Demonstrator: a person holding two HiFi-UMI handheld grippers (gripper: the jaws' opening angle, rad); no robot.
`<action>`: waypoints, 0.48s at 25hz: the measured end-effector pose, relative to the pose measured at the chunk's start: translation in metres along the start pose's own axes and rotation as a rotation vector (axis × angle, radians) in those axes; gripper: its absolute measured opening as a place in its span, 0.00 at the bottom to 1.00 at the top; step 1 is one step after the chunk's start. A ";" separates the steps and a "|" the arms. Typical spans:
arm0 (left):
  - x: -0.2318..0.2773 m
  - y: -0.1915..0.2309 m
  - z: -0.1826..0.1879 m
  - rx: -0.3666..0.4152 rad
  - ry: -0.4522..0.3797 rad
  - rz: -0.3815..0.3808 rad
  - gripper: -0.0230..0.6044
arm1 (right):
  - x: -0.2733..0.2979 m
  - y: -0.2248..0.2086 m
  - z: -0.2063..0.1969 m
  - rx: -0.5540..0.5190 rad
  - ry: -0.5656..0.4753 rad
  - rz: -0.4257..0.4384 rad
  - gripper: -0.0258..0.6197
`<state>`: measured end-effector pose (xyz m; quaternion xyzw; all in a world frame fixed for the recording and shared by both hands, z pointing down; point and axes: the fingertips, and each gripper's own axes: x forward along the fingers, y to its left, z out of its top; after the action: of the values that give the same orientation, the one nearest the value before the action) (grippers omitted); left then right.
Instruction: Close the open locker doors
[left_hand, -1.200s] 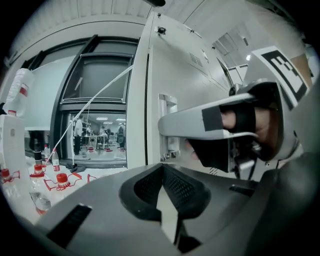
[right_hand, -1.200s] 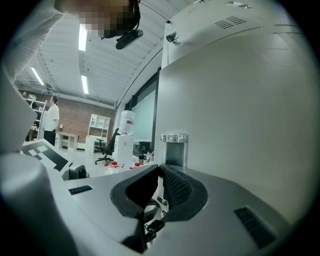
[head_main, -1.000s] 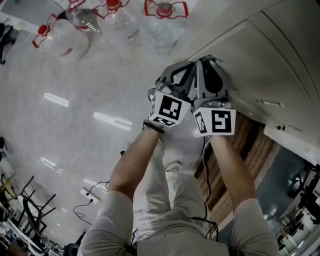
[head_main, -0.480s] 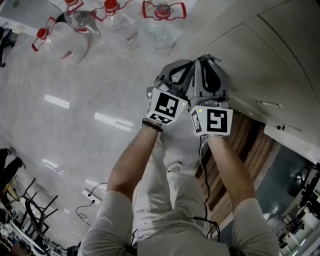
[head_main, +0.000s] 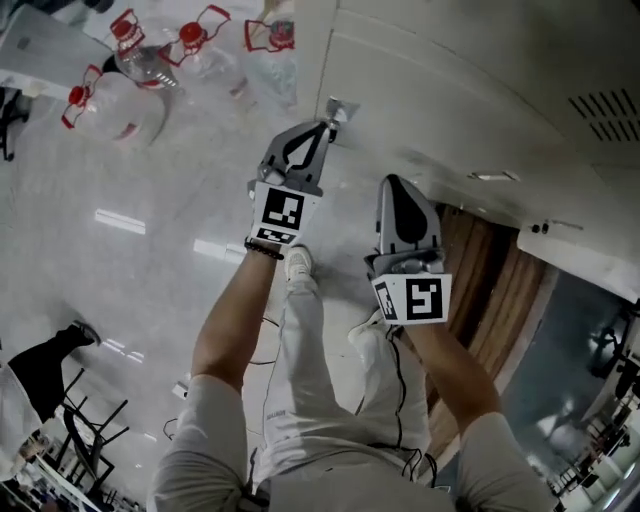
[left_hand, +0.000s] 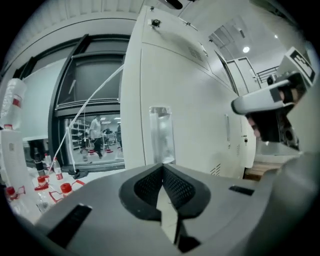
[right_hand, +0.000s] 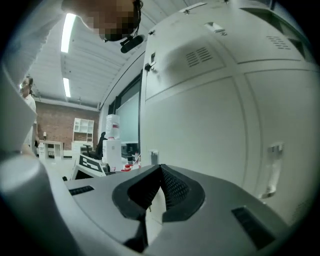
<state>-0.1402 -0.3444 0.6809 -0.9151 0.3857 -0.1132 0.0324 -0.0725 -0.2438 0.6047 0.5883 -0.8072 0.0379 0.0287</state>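
Note:
White locker doors (head_main: 470, 90) fill the upper right of the head view and look flush with their frame. A small clear handle (head_main: 337, 107) sticks out of one door. My left gripper (head_main: 322, 126) is shut and empty, its tips right at that handle. In the left gripper view the handle (left_hand: 161, 134) stands upright just beyond the shut left gripper (left_hand: 162, 169); I cannot tell whether they touch. My right gripper (head_main: 392, 183) is shut on nothing, a little off the locker face. In its own view the right gripper (right_hand: 160, 169) points along a white door (right_hand: 205, 135).
Several water bottles with red caps (head_main: 130, 70) stand on the shiny floor at the upper left. A brown wooden surface (head_main: 490, 300) lies below the lockers on the right. Another door handle (right_hand: 274, 167) shows to the right. Chairs and a person's leg (head_main: 50, 370) are at the lower left.
The two grippers, side by side at the locker before, have parted. The left one went up and left to the clear handle; the right one drew back toward me.

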 end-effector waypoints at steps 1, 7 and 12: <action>-0.005 -0.008 0.007 0.011 0.011 0.001 0.04 | -0.021 -0.009 0.008 0.013 -0.001 -0.001 0.06; -0.033 -0.092 0.097 -0.041 0.038 0.007 0.04 | -0.136 -0.074 0.071 0.025 0.022 -0.010 0.06; -0.038 -0.210 0.205 -0.138 -0.010 -0.064 0.04 | -0.226 -0.138 0.132 0.056 0.011 -0.103 0.06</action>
<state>0.0285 -0.1760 0.5051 -0.9276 0.3629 -0.0827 -0.0324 0.1282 -0.0843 0.4566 0.6296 -0.7742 0.0622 0.0189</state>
